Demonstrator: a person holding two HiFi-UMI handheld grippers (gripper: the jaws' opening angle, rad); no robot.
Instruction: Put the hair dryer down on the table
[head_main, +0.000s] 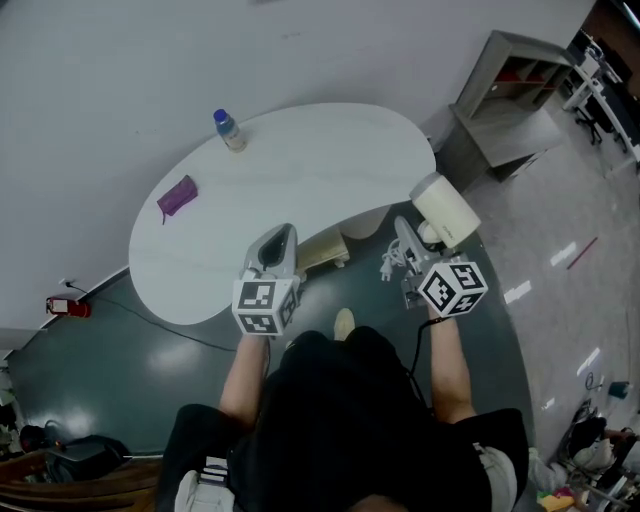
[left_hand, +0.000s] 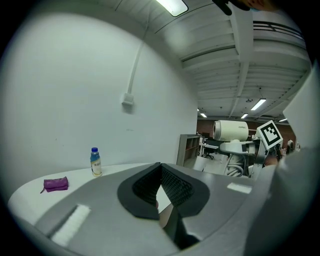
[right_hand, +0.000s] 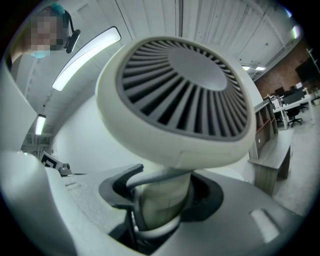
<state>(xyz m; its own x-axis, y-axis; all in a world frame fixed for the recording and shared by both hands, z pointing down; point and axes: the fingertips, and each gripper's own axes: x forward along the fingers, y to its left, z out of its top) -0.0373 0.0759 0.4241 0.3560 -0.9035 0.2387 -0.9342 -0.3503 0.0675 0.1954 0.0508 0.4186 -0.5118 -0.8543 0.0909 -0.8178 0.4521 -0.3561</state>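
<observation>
- White curved bench (head_main: 300, 165), in front of the person.
- Right gripper (head_main: 422, 235): fingers spread wide and clamped round the hair dryer's handle.
- Left gripper (head_main: 283, 238): fingers closed together with nothing between them, over the bench's near edge.
- Cream hair dryer (head_main: 445, 210): held in the air just off the bench's right end.
- Purple pouch (head_main: 177, 197): lying on the bench's left part.
- Blue-capped bottle (head_main: 229, 130): upright near the far edge.

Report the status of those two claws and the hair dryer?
Left gripper shut, empty. Right gripper clamped on hair dryer handle, not yet down. Bottle, purple pouch on table, away from near edge.
</observation>
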